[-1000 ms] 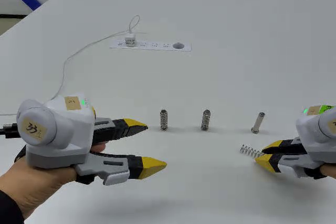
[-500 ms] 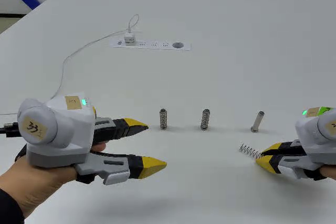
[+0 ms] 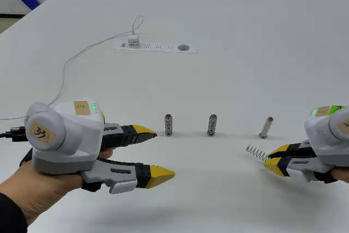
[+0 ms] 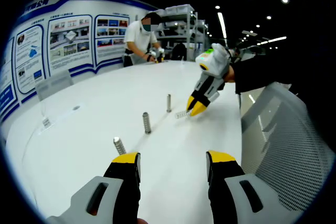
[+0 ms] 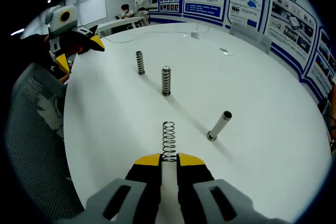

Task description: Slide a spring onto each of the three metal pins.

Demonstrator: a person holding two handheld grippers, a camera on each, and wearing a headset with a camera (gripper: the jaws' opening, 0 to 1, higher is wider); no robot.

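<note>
While the yellow-tipped right gripper (image 3: 267, 163) is pinching one end of the thin steel coil spring (image 3: 255, 151) just beside the bare silver metal pin (image 3: 266, 127), a hold probably suiting something so light and bendy, the left gripper (image 3: 164, 154) is hanging open.

There are 3 metal pins (image 3: 266, 127), 3 springs (image 3: 255, 151), 2 grippers (image 3: 163, 153) (image 3: 268, 160), 1 power strip (image 3: 154, 47) and 1 cable (image 3: 71, 64).

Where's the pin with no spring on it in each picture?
Head view: the bare pin stands right of centre.
Left gripper view: near the middle, slightly up.
Right gripper view: right of centre.
Shared landmark: the loose spring beside it, pinched by the right gripper.
</note>
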